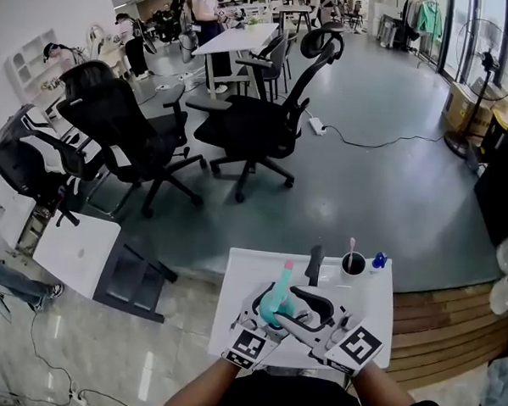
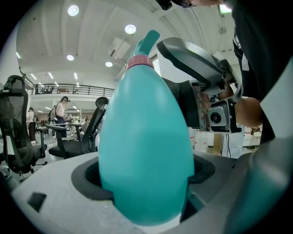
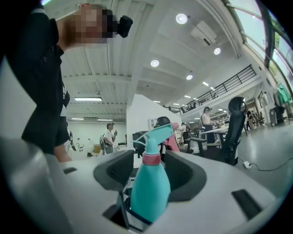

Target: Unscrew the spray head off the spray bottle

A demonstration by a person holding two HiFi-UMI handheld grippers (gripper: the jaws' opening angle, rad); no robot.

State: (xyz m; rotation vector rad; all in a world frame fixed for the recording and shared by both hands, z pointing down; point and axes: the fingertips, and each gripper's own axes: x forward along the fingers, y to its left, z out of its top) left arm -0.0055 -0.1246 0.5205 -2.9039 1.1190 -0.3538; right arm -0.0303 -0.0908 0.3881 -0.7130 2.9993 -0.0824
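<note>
Bottle (image 2: 145, 151) is pinched by the left gripper (image 2: 146, 187), while its spray head (image 3: 154, 136) is flanked, untouched, by the spread jaws of the right gripper (image 3: 149, 176).

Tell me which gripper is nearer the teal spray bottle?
Left. The left gripper clamps the spray bottle by its body; the right gripper stands open either side of its neck, not touching.

Open-plan office/lab space: black mesh office chairs (image 1: 249, 125) centre frame, white desks (image 1: 233, 40) with people (image 1: 205, 9) upper left, pedestal fan (image 1: 480, 61) far right, grey floor (image 1: 381, 205), round downlights (image 3: 181, 18), mezzanine railing (image 3: 229, 84).
</note>
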